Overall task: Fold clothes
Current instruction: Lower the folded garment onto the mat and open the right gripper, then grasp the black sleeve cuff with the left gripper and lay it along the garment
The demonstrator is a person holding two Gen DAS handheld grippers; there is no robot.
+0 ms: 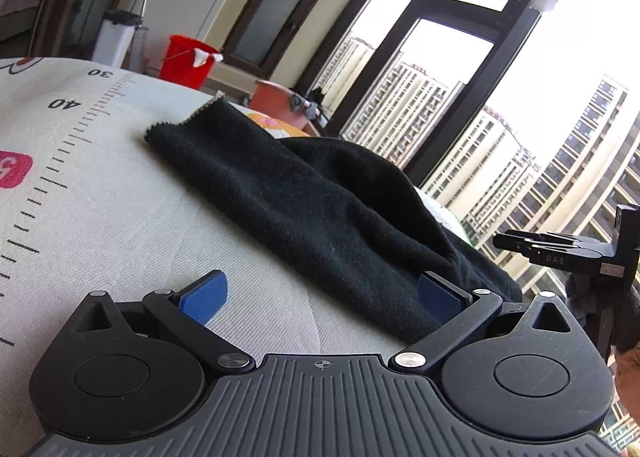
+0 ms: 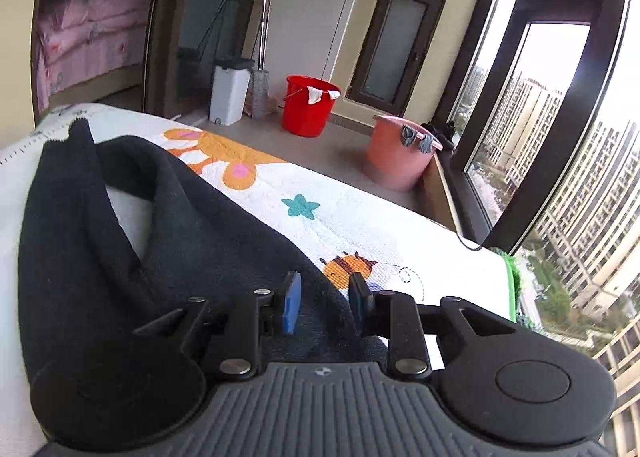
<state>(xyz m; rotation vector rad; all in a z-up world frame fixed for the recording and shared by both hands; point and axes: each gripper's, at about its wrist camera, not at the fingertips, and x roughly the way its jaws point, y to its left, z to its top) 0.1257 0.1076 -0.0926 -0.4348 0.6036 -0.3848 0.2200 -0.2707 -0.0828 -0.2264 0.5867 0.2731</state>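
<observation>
A black fleece cloth (image 1: 304, 197) lies across the pale mat (image 1: 100, 217), one zigzag-edged corner flat at the far end and its middle humped up. My left gripper (image 1: 322, 297) is wide open low over the mat. Its right finger (image 1: 440, 297) touches the cloth's near edge, and nothing sits between the pads. In the right wrist view the black cloth (image 2: 180, 225) arches off the printed mat (image 2: 360, 225) and drapes over the tool's left side. My right gripper (image 2: 324, 305) has its fingers drawn close with cloth between them. The right gripper (image 1: 560, 249) also shows at the left view's far right.
The mat's right edge (image 2: 508, 281) runs beside tall windows (image 2: 560, 137). On the floor beyond stand a red bucket (image 2: 306, 105), a pink tub (image 2: 400, 161) and a white bin (image 2: 230, 95). Ruler marks (image 1: 64, 149) run along the mat's left side.
</observation>
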